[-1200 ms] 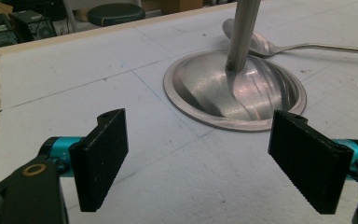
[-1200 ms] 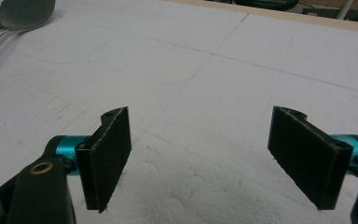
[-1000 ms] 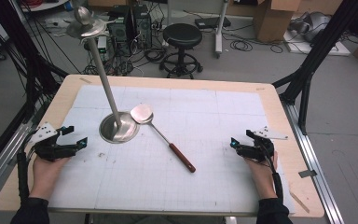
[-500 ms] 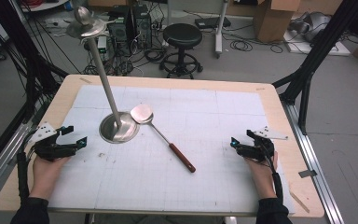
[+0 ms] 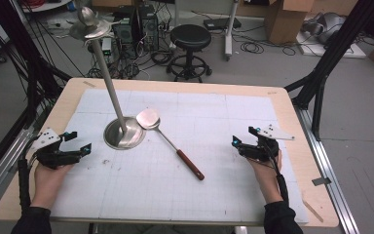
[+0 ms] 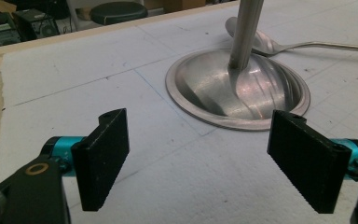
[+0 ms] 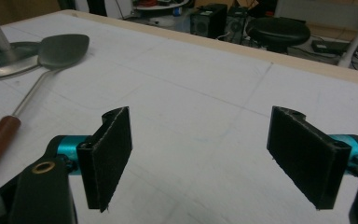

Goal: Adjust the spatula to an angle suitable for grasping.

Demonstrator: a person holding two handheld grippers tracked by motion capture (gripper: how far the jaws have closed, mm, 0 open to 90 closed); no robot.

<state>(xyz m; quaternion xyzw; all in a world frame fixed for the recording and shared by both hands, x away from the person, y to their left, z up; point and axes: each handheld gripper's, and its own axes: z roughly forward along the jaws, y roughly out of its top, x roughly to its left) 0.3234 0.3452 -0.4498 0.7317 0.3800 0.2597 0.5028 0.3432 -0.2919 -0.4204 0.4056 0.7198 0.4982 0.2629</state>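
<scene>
Your left claw rests at the left edge of the counter, jaws spread wide with nothing between them. In the left gripper view, the left claw looks straight at the round metal base of the stand, which lies just ahead of the jaws and slightly toward the right one, apart from both. The stand's pole rises from the middle of that base; in the high view the stand leans up and away toward the far left corner of the counter.

The spatula lies flat on the white mat, its metal blade touching or just overlapping the near-right rim of the base, its red-brown handle pointing toward the counter's near middle.

Your right claw sits near the right edge, jaws likewise wide apart and empty. In the right gripper view, the right claw faces bare mat; the spatula lies well off to the left of its left jaw, handle end nearest, blade farther away beside the base.
</scene>
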